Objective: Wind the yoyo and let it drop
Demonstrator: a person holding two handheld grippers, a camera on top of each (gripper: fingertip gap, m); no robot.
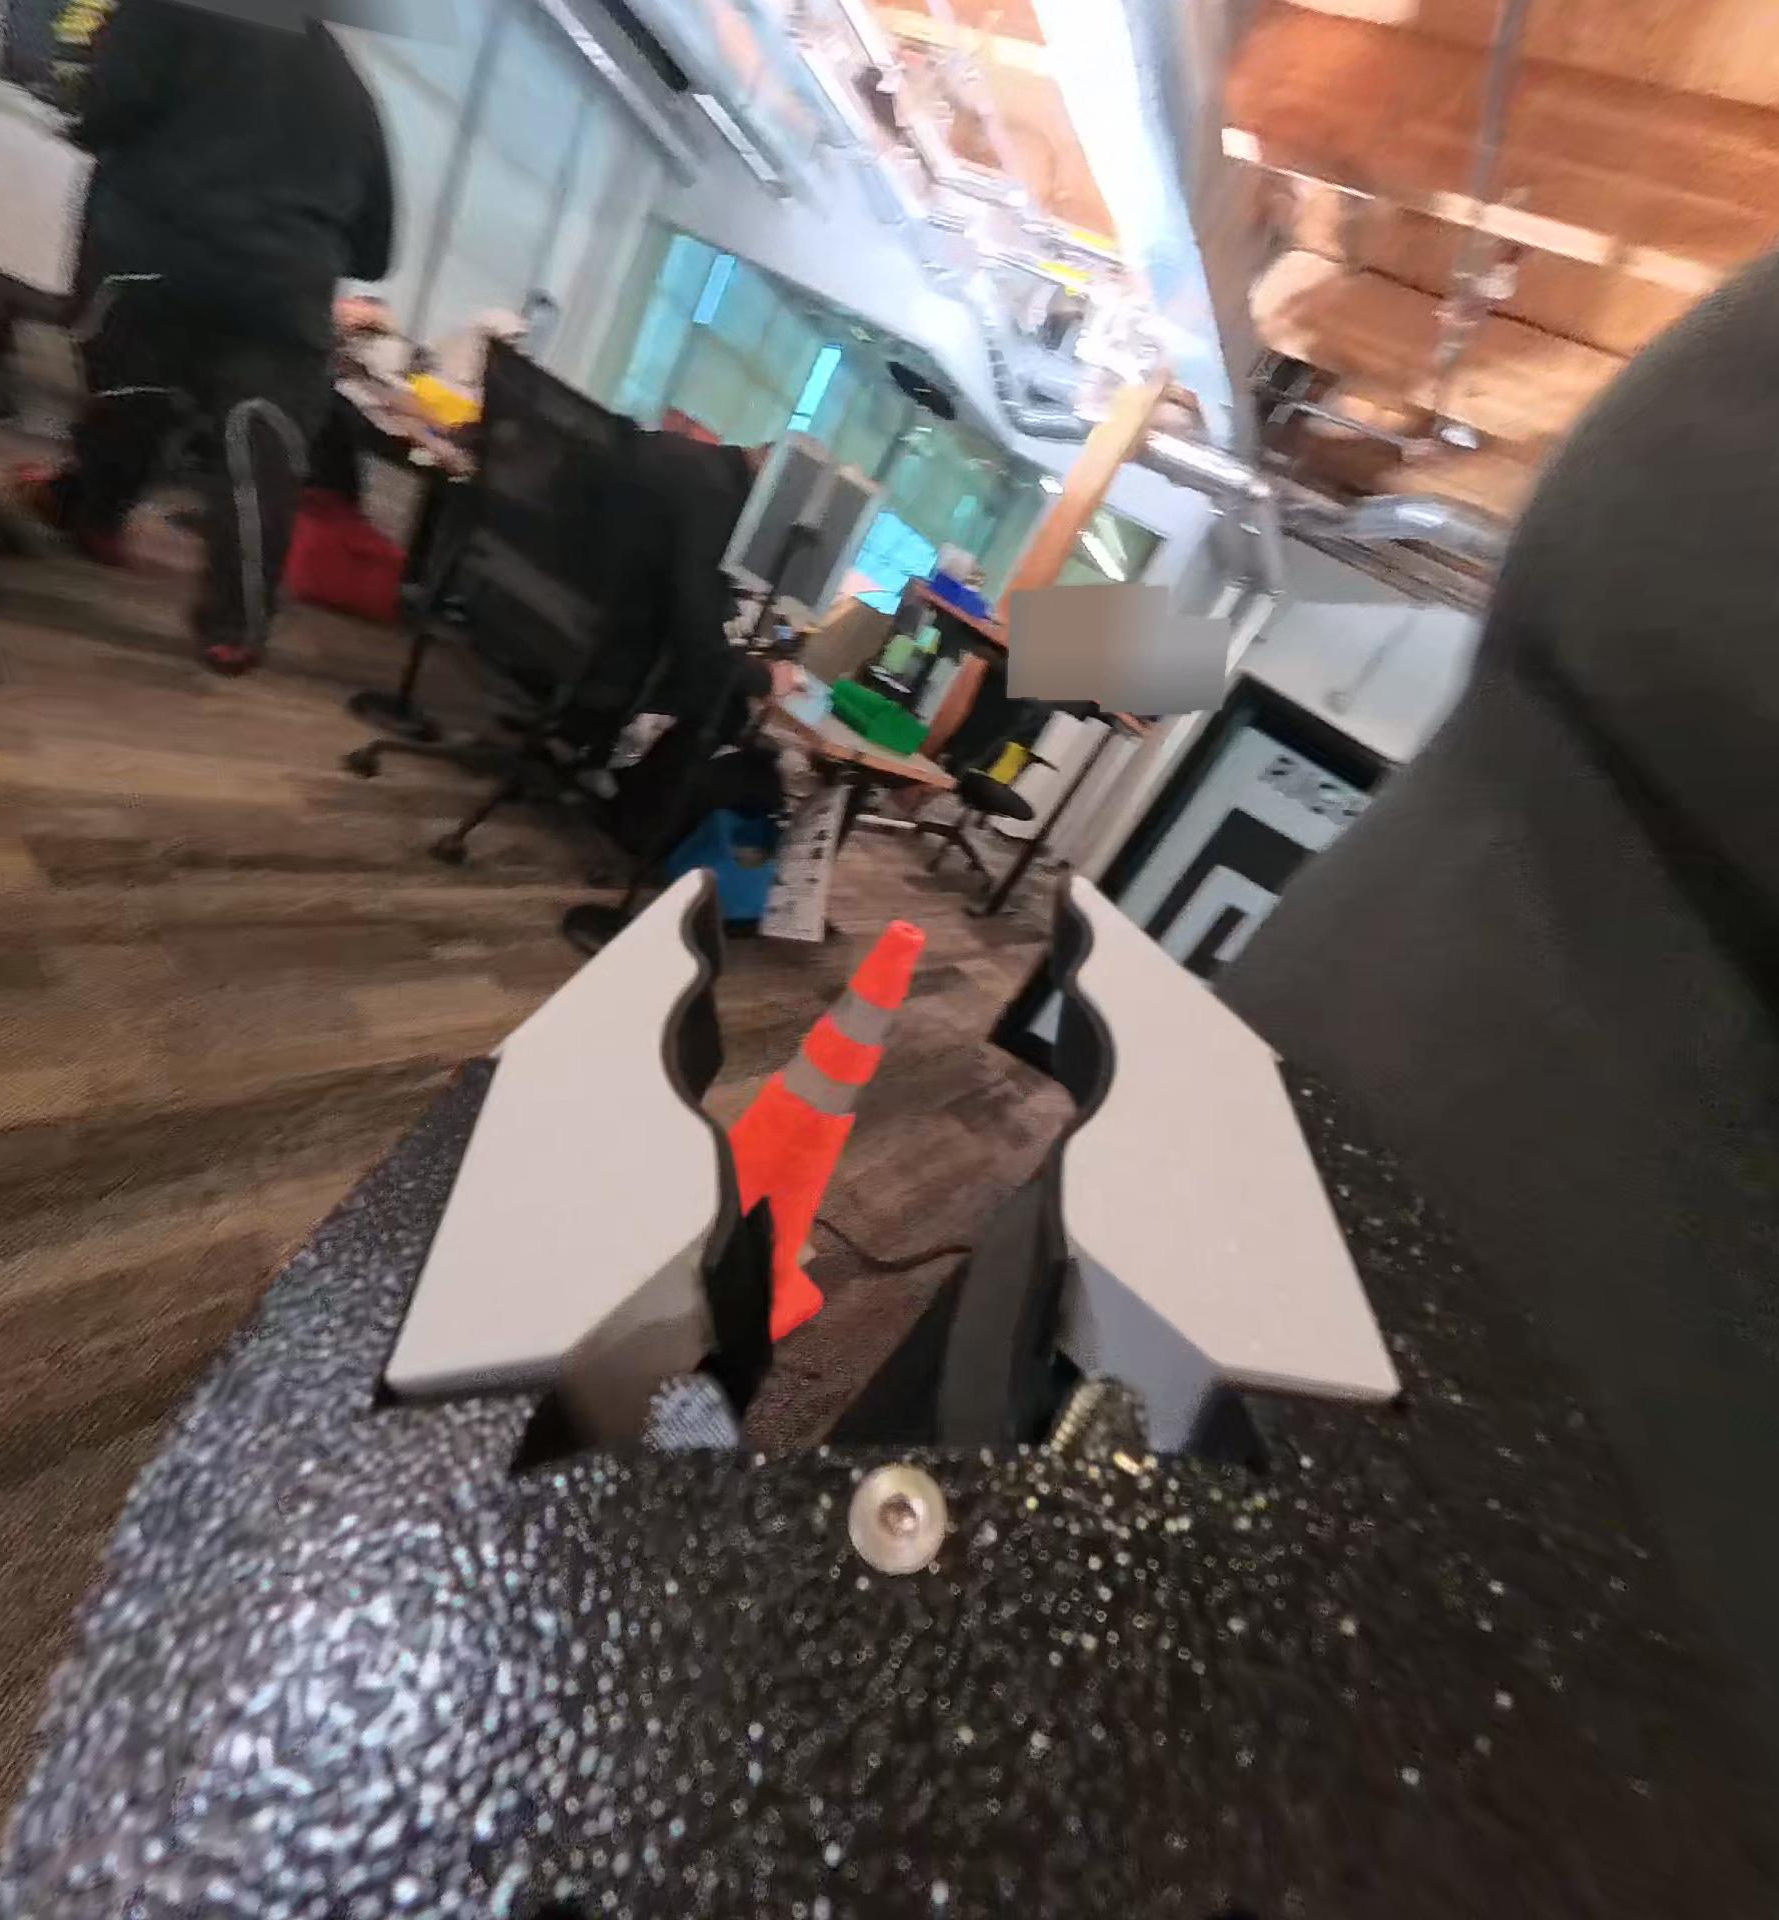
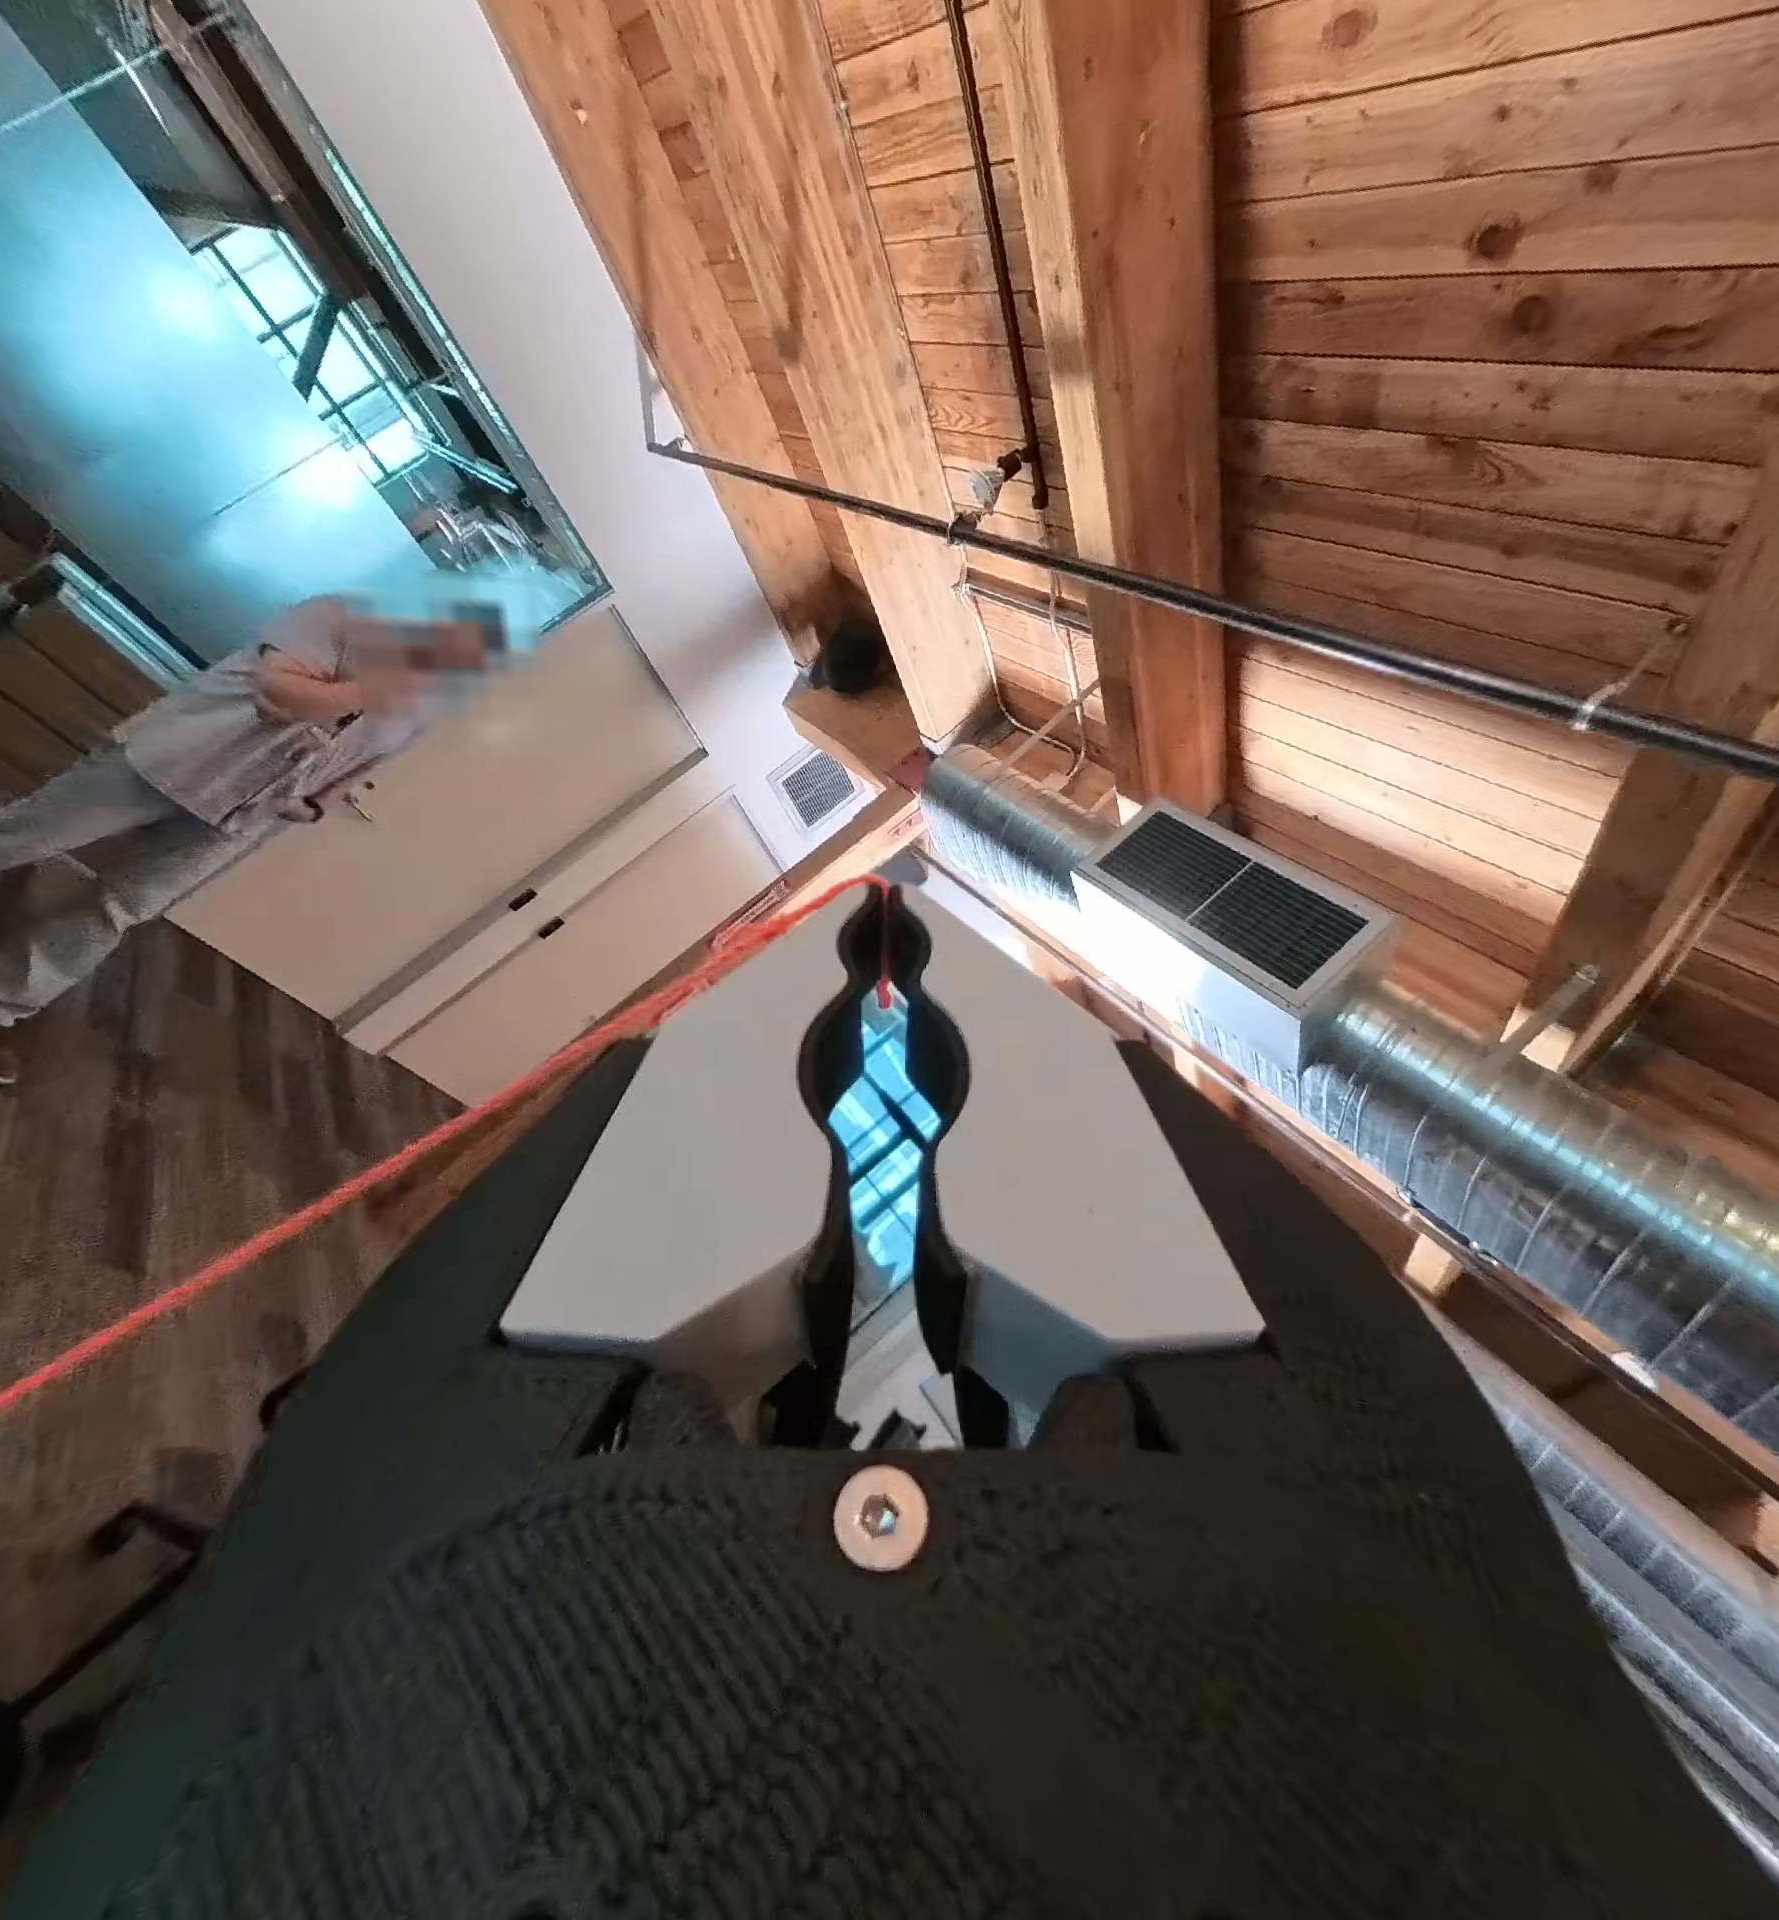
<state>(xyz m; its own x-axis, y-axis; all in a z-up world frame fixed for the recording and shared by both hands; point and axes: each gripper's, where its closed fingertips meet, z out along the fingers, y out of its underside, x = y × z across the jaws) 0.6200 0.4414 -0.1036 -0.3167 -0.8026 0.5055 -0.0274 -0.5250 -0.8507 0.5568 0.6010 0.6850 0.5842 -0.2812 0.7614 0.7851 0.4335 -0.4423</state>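
The left gripper (image 1: pixel 890 935) has pale grey fingers (image 1: pixel 594 1132) with black, wavy-edged pads along their inner faces. Behind them sits a black, speckled, glittery body with one silver hex screw (image 1: pixel 897 1531) centred just behind the finger roots, and what may be a coiled spring beside the right root. The right gripper (image 2: pixel 883 904) matches: grey fingers (image 2: pixel 687 1174), scalloped black pads, ribbed matte-black body, silver screw (image 2: pixel 881 1523).

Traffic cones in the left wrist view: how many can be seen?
1. The orange traffic cone stands on the floor, seen through the gap of the open left gripper. Others may be hidden behind the gripper body or the dark sleeve.
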